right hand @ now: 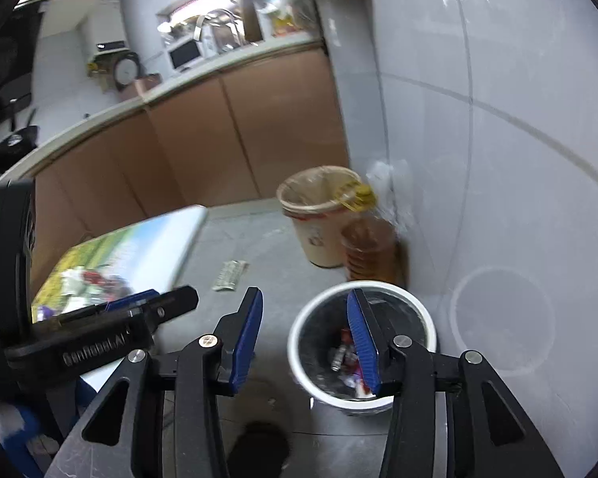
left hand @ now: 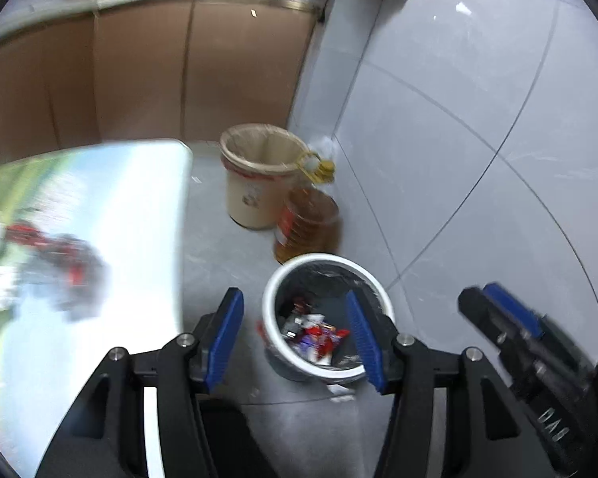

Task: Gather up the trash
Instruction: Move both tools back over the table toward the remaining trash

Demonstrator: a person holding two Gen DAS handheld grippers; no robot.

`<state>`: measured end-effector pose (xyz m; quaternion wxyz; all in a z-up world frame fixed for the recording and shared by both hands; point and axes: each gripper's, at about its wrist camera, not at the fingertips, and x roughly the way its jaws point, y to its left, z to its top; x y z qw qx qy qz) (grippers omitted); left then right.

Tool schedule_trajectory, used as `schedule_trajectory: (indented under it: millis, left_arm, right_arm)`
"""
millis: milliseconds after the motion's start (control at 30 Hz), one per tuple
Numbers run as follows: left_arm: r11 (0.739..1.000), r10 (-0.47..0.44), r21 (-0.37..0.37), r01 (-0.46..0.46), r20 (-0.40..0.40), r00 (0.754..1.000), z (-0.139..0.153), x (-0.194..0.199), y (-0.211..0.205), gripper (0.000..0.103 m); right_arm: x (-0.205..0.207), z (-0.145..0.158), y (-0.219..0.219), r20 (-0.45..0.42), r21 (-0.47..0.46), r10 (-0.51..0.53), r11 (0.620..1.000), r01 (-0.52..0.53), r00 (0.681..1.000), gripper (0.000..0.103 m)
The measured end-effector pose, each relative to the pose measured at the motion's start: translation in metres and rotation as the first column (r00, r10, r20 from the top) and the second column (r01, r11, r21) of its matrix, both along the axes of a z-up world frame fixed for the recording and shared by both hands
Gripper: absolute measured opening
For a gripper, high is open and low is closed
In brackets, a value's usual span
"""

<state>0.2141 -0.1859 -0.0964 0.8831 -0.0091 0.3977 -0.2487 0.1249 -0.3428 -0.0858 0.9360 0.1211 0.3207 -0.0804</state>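
Note:
A white bin (left hand: 323, 258) with a black liner stands on the floor and holds several red and white wrappers (left hand: 319, 338). My left gripper (left hand: 293, 296) hovers over it, open, with nothing between its blue pads. The right gripper (left hand: 494, 302) shows side-on at the right. In the right wrist view the same bin (right hand: 362, 285) and its wrappers (right hand: 345, 354) lie below my right gripper (right hand: 305, 294), which is open and empty. The left gripper (right hand: 167, 300) reaches in from the left. Blurred red and white trash (left hand: 56, 255) lies on the table (left hand: 139, 199), also seen as trash (right hand: 95, 279).
A beige lined bucket (left hand: 255, 183) and an oil bottle (left hand: 307, 223) stand behind the bin against the tiled wall (left hand: 458, 119). Brown cabinets (left hand: 139, 71) run along the back. A flat wrapper (right hand: 230, 275) lies on the floor by the table's corner (right hand: 195, 215).

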Motion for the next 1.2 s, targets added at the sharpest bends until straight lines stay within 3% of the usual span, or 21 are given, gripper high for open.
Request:
schedule_trajectory:
  millis: [100, 167, 433, 600, 1200]
  left_arm:
    - [0.999, 0.050, 0.011, -0.051, 0.082, 0.995, 0.020, -0.026, 0.031, 0.059]
    - [0.996, 0.085, 0.013, -0.088, 0.126, 0.988, 0.031, -0.040, 0.053, 0.061]
    - [0.981, 0.195, -0.027, -0.194, 0.236, 0.952, 0.067, -0.084, 0.122, 0.064]
    - [0.971, 0.235, -0.035, -0.236, 0.302, 0.924, 0.083, -0.107, 0.145, 0.067]
    - [0.940, 0.339, -0.078, -0.333, 0.342, 0.876, 0.081, -0.139, 0.216, 0.067]
  right_arm:
    - [-0.013, 0.023, 0.024, 0.039, -0.022, 0.033, 0.999, -0.032, 0.999, 0.054]
    - [-0.020, 0.035, 0.037, 0.059, -0.039, 0.055, 0.998, -0.053, 0.997, 0.055]
    - [-0.046, 0.079, 0.089, 0.122, -0.103, 0.134, 0.987, -0.122, 0.984, 0.072]
    - [-0.057, 0.095, 0.113, 0.144, -0.126, 0.180, 0.979, -0.162, 0.973, 0.074]
    - [-0.066, 0.104, 0.169, 0.111, -0.199, 0.248, 0.954, -0.223, 0.962, 0.076]
